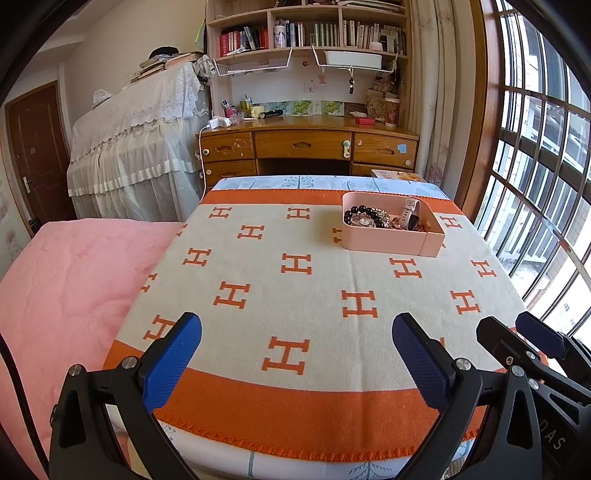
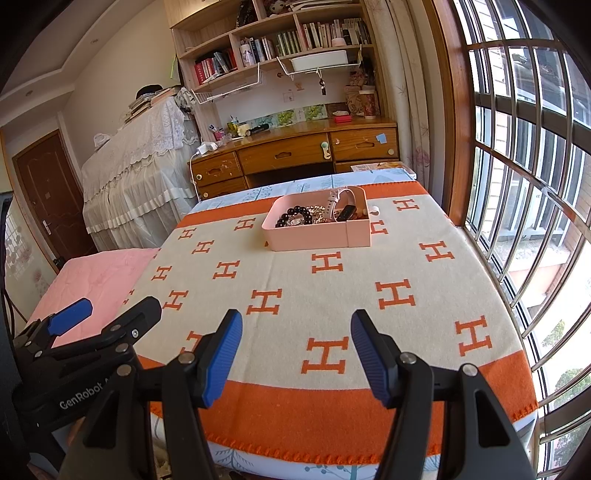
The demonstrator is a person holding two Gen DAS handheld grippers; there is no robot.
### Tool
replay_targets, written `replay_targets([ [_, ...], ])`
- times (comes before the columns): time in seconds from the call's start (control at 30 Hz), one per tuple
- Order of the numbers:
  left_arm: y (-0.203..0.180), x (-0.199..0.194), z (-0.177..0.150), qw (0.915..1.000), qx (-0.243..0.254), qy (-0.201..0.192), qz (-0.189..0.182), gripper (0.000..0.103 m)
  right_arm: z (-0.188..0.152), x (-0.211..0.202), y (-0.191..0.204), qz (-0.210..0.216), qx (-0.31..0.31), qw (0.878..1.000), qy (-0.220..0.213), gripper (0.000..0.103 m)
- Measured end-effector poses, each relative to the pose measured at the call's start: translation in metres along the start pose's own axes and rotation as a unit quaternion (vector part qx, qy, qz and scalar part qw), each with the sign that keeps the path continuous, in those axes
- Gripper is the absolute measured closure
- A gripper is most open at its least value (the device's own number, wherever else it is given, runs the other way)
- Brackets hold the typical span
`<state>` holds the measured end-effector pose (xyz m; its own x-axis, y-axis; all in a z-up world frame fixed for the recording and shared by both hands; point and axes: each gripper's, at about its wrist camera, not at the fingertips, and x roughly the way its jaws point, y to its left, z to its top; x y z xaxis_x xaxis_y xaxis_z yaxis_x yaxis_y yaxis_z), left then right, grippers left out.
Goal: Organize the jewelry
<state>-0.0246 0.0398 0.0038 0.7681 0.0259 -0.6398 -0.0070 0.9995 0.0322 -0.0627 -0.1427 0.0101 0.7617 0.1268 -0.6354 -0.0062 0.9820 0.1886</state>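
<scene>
Pink tray sits at the far right part of the blanket, toward the window side. Inside: dark bead bracelet, a tangle of metallic pieces, a watch with pale strap. One small pale item lies on the blanket just beside the tray's right wall; too small to identify.

Blanket: cream, orange border, repeated orange "H" marks. Pink quilt adjoins on the left. Beyond: wooden desk, bookshelf, lace-covered furniture, barred window.

Left gripper spread, holding nothing, over the near edge. Right gripper likewise spread and empty, close beside it. Nothing lies between grippers and tray.

Readable: "GenRobot" on left gripper body; "DAS" on right's.
</scene>
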Motion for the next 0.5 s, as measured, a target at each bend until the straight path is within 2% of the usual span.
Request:
replay_targets([
  [0.5,-0.0011,-0.0005,-0.0011,1.0000,-0.001,0.003,-0.001,0.001,-0.0008,0.0003,0.0001,0.000,0.000,1.000,0.000,0.041],
])
